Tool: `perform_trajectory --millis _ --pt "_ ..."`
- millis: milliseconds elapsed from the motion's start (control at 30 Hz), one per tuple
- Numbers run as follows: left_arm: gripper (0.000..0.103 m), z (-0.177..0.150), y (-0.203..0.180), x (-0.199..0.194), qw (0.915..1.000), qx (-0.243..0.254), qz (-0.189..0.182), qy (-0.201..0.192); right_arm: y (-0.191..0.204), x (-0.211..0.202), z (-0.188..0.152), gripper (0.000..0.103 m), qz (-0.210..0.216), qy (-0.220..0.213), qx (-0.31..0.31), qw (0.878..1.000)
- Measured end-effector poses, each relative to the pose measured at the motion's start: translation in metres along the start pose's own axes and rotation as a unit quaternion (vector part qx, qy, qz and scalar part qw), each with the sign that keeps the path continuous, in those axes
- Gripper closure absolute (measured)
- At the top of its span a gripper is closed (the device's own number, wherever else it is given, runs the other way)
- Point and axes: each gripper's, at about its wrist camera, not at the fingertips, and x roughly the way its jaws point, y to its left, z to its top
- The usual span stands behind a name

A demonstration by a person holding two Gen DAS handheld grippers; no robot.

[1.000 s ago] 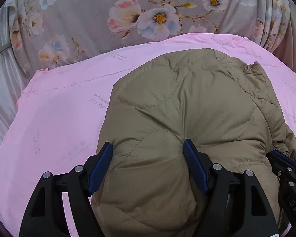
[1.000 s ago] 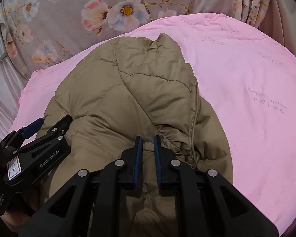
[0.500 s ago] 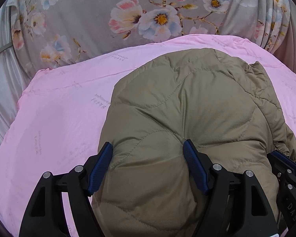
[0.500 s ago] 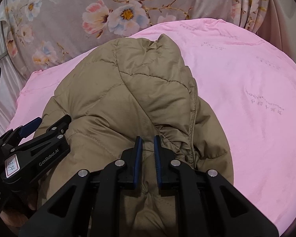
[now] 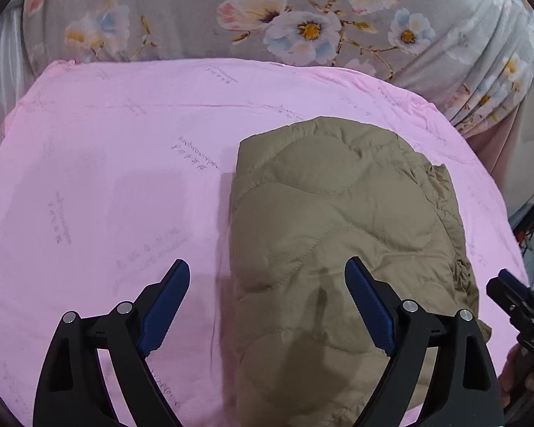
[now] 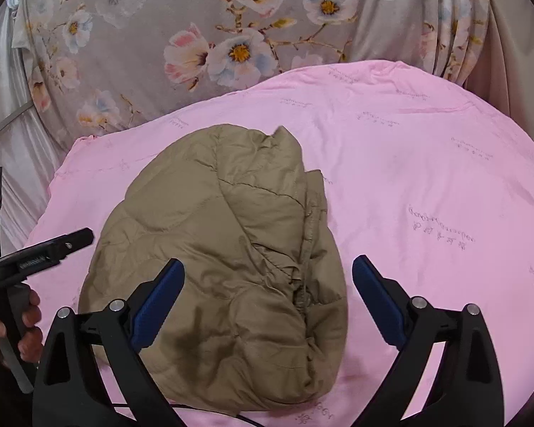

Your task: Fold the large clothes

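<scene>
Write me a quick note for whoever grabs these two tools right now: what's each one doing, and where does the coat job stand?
Left hand-held gripper: open, holding nothing, straddling the left edge of the jacket.
Right hand-held gripper: open, empty, above the jacket's near part.
Jacket: olive quilted, lying in a compact folded bundle on the pink sheet.
Done: folds look finished, both grips let go.
Left: perhaps tidy the bunched right edge; otherwise nothing obvious.
</scene>
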Motion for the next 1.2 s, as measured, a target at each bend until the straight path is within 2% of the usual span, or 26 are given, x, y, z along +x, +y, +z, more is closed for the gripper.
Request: perform_trajectory --millis 133,233,267,333,433,500,700,833,867,900,933,1000,1100,1200 --pt "0.016 0.008 0.028 0.024 0.9962 -0.017 -0.063 0.058 -0.037 0.031 -0.001 0.010 0.057 0.066 0.063 0.994" --pt "0.016 0.005 0.035 0.048 0.9896 -0.023 -0.102 0.099 -0.055 0.056 -0.007 0.010 0.109 0.110 0.113 0.981" --pt "0.016 0.005 0.039 0.055 0.9841 -0.035 -0.135 0.110 -0.059 0.065 -0.010 0.010 0.128 0.125 0.129 0.976" --pt "0.016 0.006 0.043 0.065 0.9737 -0.061 -0.178 0.128 -0.061 0.080 -0.014 0.010 0.158 0.146 0.147 0.966" --pt "0.016 0.007 0.037 0.079 0.9600 -0.073 -0.228 0.146 -0.055 0.084 -0.012 0.007 0.181 0.138 0.140 0.964" --pt "0.005 0.008 0.028 0.087 0.9579 -0.069 -0.233 0.153 -0.050 0.092 -0.012 0.007 0.208 0.146 0.149 0.956" --pt "0.005 0.013 0.010 0.098 0.9641 -0.063 -0.215 0.142 -0.044 0.107 -0.008 0.007 0.250 0.134 0.173 0.943" --pt "0.005 0.016 -0.001 0.098 0.9719 -0.041 -0.200 0.117 -0.033 0.112 -0.003 0.008 0.255 0.120 0.172 0.944" --pt "0.005 0.016 -0.003 0.097 0.9737 -0.034 -0.196 0.112 -0.029 0.113 -0.001 0.010 0.257 0.116 0.170 0.944" --pt "0.005 0.015 -0.006 0.095 0.9761 -0.026 -0.190 0.103 -0.028 0.113 -0.001 0.023 0.267 0.112 0.175 0.941" --pt "0.006 0.015 -0.009 0.091 0.9789 -0.018 -0.181 0.093 -0.028 0.112 -0.001 0.029 0.275 0.105 0.183 0.938" --pt "0.018 0.017 -0.013 0.081 0.9842 0.002 -0.163 0.070 -0.024 0.103 0.005 0.061 0.281 0.081 0.178 0.939" --pt "0.029 0.021 -0.020 0.061 0.9870 0.028 -0.153 0.040 -0.007 0.078 0.018 0.076 0.292 0.040 0.152 0.943" --pt "0.040 0.025 -0.027 0.031 0.9869 0.063 -0.149 -0.006 0.014 0.052 0.034 0.078 0.309 0.005 0.123 0.943"
